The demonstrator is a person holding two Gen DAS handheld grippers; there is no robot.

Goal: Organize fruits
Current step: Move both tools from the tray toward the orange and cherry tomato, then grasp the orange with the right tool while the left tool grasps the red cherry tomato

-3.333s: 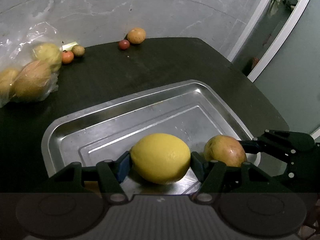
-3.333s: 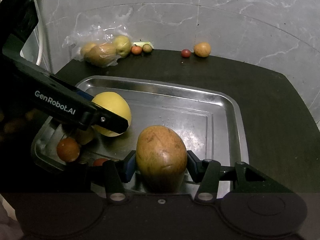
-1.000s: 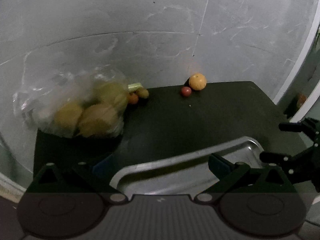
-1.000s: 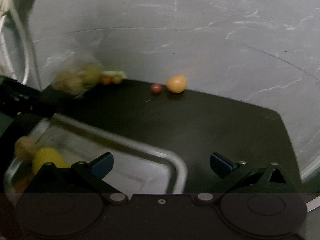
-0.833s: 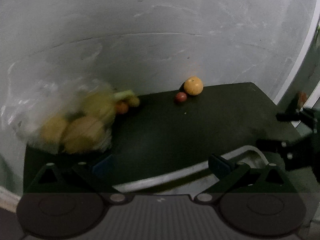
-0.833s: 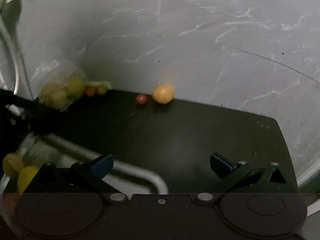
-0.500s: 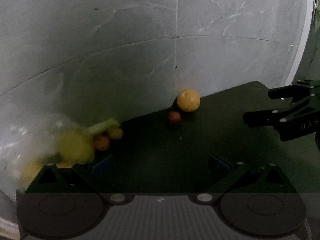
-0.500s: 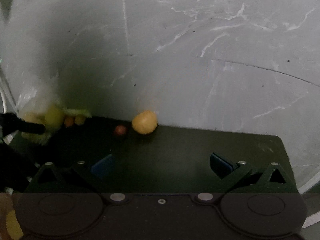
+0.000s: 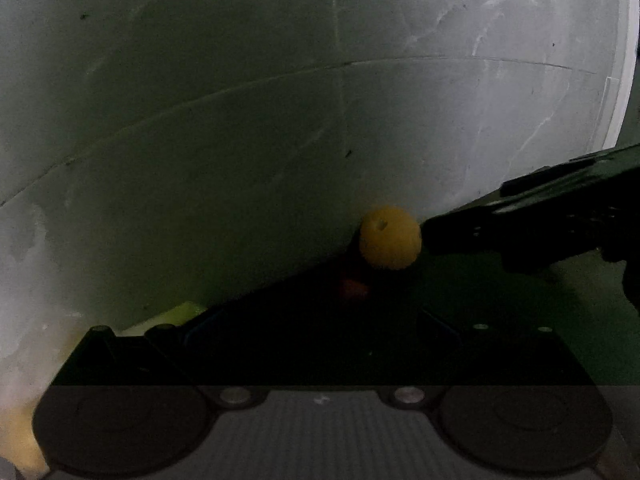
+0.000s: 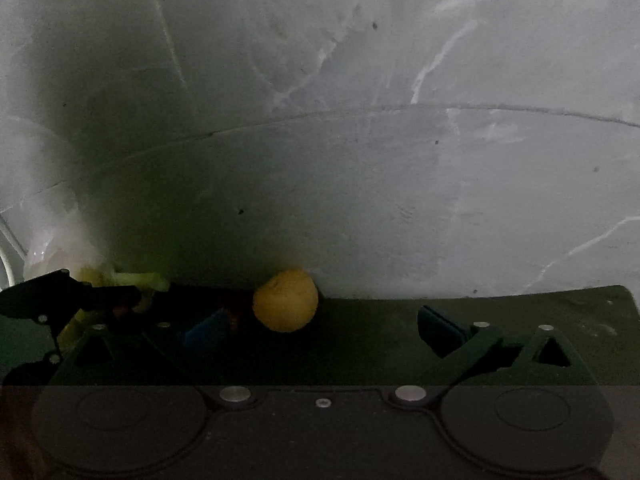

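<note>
1. 2 claws hover low over the dark desk, both spread wide and holding nothing.
2. Right claw: its blue-padded fingers stand far apart; the orange fruit sits just ahead, between them but nearer the left finger.
3. Left claw: its fingers are dim in shadow but set wide; a small red fruit lies just ahead between them.
4. Beyond it, ahead and slightly right, the orange fruit rests against the grey wall.
5. Far left of the right claw, a blurred plastic bag of yellowish fruit sits by the wall.
</note>
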